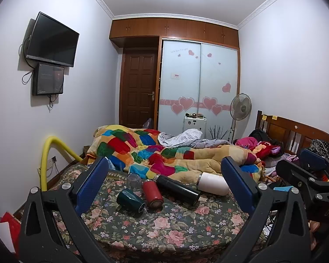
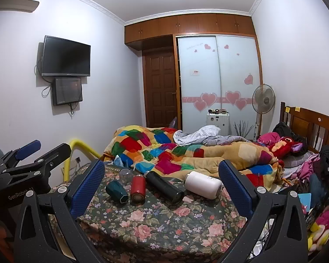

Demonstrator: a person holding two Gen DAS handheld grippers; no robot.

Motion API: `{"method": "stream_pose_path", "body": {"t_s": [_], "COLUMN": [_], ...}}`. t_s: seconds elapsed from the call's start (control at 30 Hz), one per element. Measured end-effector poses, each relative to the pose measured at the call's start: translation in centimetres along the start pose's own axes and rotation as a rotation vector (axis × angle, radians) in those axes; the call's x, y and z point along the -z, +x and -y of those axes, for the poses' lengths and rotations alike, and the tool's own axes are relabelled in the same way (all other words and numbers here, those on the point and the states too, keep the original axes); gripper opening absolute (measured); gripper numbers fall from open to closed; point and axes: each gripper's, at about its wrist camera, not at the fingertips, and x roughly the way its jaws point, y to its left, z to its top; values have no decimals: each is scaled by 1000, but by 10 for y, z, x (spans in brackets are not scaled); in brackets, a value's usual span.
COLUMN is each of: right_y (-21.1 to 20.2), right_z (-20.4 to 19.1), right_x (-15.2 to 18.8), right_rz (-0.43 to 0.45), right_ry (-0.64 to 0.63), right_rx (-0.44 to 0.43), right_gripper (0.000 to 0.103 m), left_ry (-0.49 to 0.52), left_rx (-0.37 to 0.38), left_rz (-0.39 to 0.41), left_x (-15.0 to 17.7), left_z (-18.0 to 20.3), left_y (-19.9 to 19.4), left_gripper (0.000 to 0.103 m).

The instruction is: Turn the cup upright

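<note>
Several cups lie on their sides on a floral cloth (image 1: 164, 225) (image 2: 155, 221) on the bed: a dark green cup (image 1: 130, 201) (image 2: 117, 191), a red flask (image 1: 152, 193) (image 2: 138, 188), a long black flask (image 1: 177, 189) (image 2: 164, 187) and a white cup (image 1: 212, 183) (image 2: 202, 184). A clear glass (image 1: 134, 180) (image 2: 126, 176) stands behind the green cup. My left gripper (image 1: 164, 188) is open and empty, held back from the cups. My right gripper (image 2: 162, 188) is open and empty, also short of them.
A colourful patchwork quilt (image 1: 155, 153) (image 2: 164, 151) lies bunched behind the cups. A yellow padded rail (image 1: 48, 155) (image 2: 81, 146) stands at the bed's left. A wooden headboard (image 1: 296, 131) and clothes pile are at the right. A wardrobe, door, fan and wall screens are farther back.
</note>
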Motion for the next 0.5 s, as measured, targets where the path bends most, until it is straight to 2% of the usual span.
{"method": "stream_pose_path", "body": {"t_s": [0.5], "right_y": [1], "right_z": [0], "right_x": [-1], "right_rz": [-6], "right_ry": [-1], "right_rx": [-2], "right_gripper": [103], "left_ry": [-2], "left_rx": [-6], "left_rz": [9], "left_x": [0], "left_z": [-3], "left_y": [2], "left_gripper": [103]}}
